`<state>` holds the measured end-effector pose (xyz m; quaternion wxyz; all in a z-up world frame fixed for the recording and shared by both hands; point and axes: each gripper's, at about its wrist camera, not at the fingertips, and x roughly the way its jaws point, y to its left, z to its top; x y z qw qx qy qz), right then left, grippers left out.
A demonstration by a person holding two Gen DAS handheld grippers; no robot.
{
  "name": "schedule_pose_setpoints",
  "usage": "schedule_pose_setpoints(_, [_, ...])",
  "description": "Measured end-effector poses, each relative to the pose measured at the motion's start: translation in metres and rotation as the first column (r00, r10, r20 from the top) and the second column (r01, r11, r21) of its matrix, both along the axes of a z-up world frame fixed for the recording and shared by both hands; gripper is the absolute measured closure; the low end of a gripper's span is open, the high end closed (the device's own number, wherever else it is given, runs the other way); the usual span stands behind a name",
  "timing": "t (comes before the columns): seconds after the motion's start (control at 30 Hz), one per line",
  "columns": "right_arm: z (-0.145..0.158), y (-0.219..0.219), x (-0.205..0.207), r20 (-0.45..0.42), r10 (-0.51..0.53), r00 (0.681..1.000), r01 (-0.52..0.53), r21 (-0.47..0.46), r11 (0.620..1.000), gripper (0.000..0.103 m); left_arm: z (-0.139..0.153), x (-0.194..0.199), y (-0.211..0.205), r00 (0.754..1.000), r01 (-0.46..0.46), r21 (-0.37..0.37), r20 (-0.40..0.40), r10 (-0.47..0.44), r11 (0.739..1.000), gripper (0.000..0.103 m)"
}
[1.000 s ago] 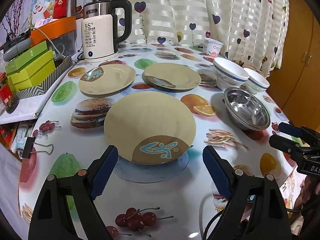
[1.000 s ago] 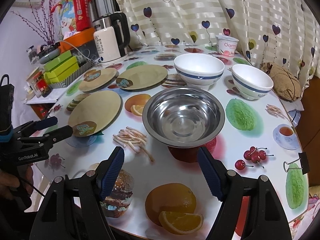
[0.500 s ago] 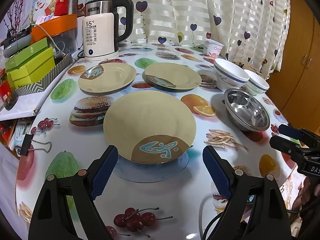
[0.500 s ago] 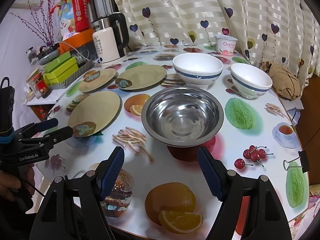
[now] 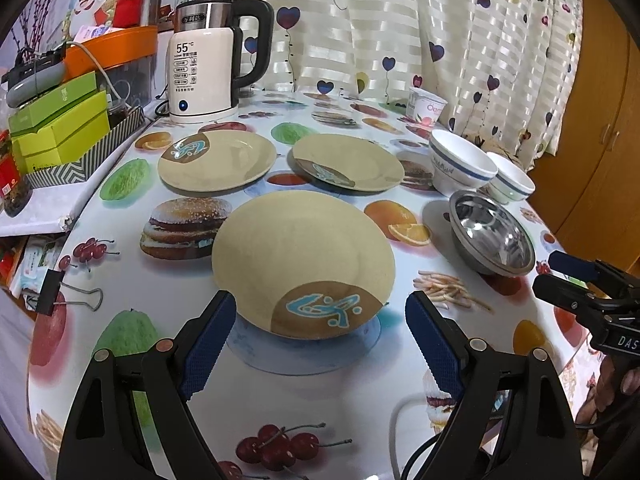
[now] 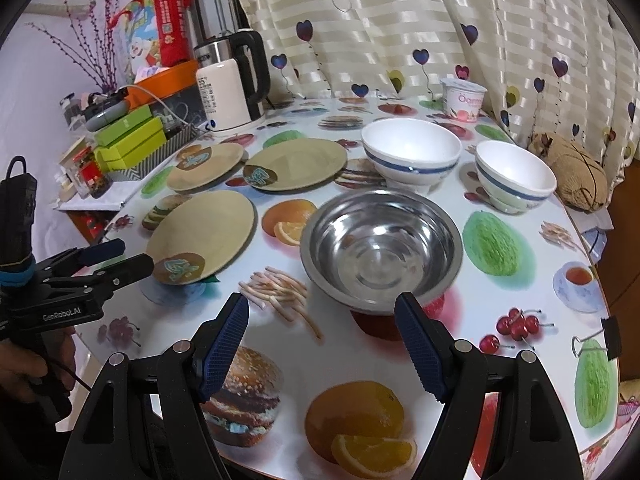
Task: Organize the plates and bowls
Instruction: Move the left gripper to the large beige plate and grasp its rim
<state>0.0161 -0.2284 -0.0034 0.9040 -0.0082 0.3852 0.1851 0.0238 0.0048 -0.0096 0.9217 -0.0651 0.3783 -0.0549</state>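
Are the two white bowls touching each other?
Apart. The right wrist view shows a strip of tablecloth between the larger white bowl and the smaller white bowl.

Readable in the upper left of the left wrist view: "55°C" in black on the white body of the electric kettle, above rows of small print too fine to make out. Further right, near the curtain, partial red lettering "Oarm" on a white yogurt cup. At the left edge of the right wrist view, "GenRobot.AI" in white on the black left gripper. At the far right edge of the left wrist view, "DAS", cut off, on the right gripper.
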Motion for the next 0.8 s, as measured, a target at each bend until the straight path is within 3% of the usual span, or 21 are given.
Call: schedule_pose_setpoints(0.8, [0.026,0.090,0.064,0.044,0.172,0.984,-0.173,0.008,0.985,0.027,0.017,0.031,0.070,0.991,-0.117,-0.058,0.052,0.120,0.991,0.016])
